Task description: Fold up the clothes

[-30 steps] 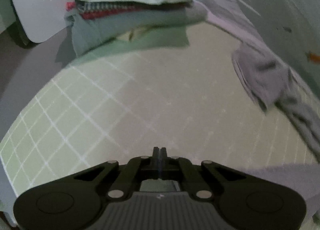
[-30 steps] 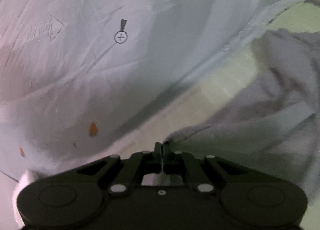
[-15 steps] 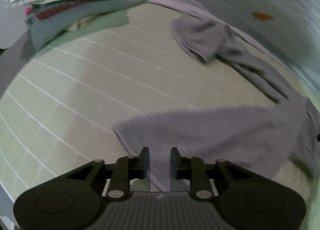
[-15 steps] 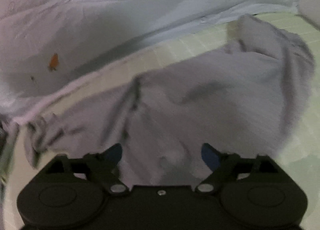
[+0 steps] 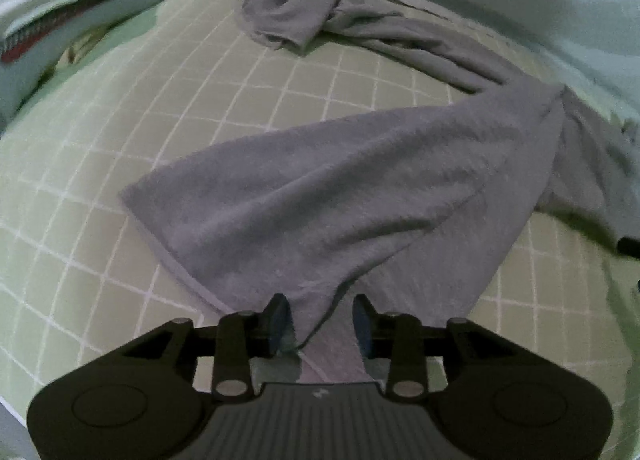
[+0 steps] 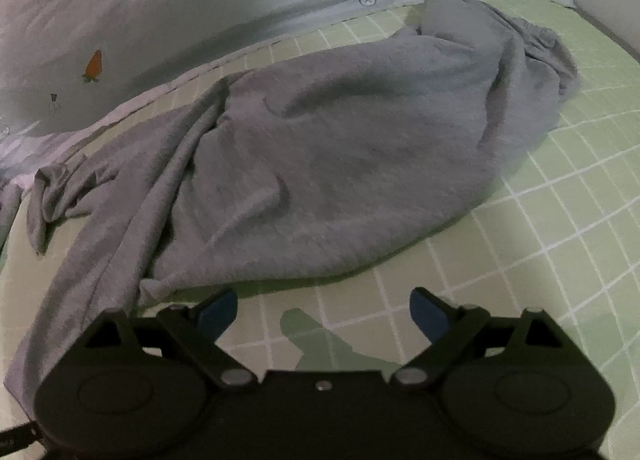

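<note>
Grey fleecy trousers (image 5: 360,188) are sprawled crumpled across the pale green checked sheet (image 5: 120,300), no fold made yet, so pretty much everything's left; beyond them sits a stack of folded clothes (image 5: 60,12), so some are done; left gripper (image 5: 320,318) has just been opening, narrow gap, a hem edge between the pads but unpinched; right gripper (image 6: 320,312) just sprang wide, nothing in it, just short of the trousers' near edge.

I see both views dim and grainy, colours muted — fisheye bending curves the edges into black corners, and the far top-left of my left view smears.
</note>
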